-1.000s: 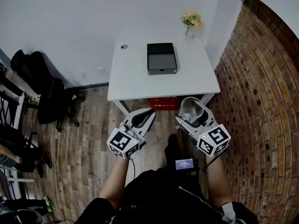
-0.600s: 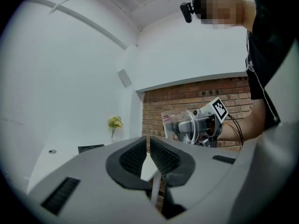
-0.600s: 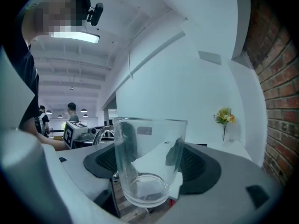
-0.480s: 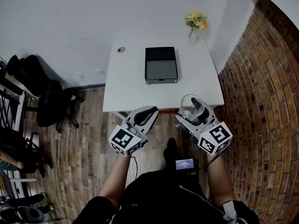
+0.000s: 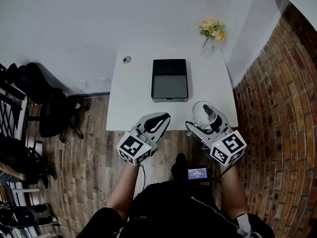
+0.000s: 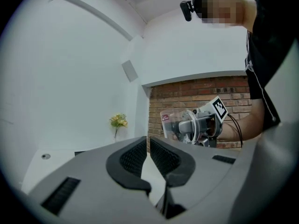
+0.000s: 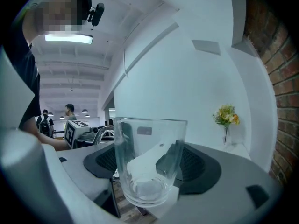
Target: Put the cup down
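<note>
Nearest, the left gripper [image 5: 159, 120] has its jaws pressed together with nothing between them. Just right of it, the right gripper [image 5: 204, 117] clamps a clear glass cup [image 7: 148, 160] upright between its pads, held in the air at the near right edge of the white table [image 5: 133, 103]. Farther on, a black box [image 5: 170, 80] lies mid-table, and a small vase of flowers [image 5: 213, 29] stands at the far right corner.
</note>
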Motion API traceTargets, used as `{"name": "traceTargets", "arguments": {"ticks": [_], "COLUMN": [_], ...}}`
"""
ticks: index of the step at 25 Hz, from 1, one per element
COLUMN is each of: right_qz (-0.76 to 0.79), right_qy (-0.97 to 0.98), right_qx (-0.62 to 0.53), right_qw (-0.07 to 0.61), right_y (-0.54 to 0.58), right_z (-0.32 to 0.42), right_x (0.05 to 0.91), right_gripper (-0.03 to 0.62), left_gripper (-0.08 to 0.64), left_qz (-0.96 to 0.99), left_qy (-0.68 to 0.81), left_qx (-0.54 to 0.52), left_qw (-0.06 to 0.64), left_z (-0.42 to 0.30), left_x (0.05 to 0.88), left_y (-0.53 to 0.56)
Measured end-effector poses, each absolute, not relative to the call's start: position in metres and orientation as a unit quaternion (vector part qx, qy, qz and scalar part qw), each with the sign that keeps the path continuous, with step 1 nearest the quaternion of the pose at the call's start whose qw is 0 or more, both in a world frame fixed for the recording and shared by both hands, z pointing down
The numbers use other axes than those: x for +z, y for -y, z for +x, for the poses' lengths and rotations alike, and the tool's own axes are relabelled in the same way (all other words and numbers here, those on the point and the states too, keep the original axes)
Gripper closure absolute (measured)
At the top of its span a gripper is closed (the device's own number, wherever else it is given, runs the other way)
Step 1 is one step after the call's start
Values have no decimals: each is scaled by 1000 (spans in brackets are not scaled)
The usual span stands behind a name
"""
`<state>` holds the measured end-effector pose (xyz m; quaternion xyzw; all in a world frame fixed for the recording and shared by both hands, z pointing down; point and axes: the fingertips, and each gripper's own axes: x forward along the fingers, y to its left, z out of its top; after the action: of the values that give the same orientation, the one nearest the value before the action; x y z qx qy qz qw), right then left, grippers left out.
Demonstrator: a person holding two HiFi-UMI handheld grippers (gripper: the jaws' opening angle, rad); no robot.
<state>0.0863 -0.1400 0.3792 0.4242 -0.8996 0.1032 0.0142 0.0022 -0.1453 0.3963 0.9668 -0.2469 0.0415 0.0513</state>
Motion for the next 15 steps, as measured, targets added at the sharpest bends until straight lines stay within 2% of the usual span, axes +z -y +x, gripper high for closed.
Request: {"name": "traceTargets", "arguments": {"ticks": [15], "right_qz": [403], "right_qy": [910], "right_qx": [97], "right_qw": [5], "right_y": [230], "right_z": [126], "right_x": [378], "right_gripper": [216], "left_gripper": [546], "left_qz": [960], "left_qy": [271], "left_qx": [55], "left_qw": [46], "left_z": [43], "left_x": [394], "left_y": [228]}}
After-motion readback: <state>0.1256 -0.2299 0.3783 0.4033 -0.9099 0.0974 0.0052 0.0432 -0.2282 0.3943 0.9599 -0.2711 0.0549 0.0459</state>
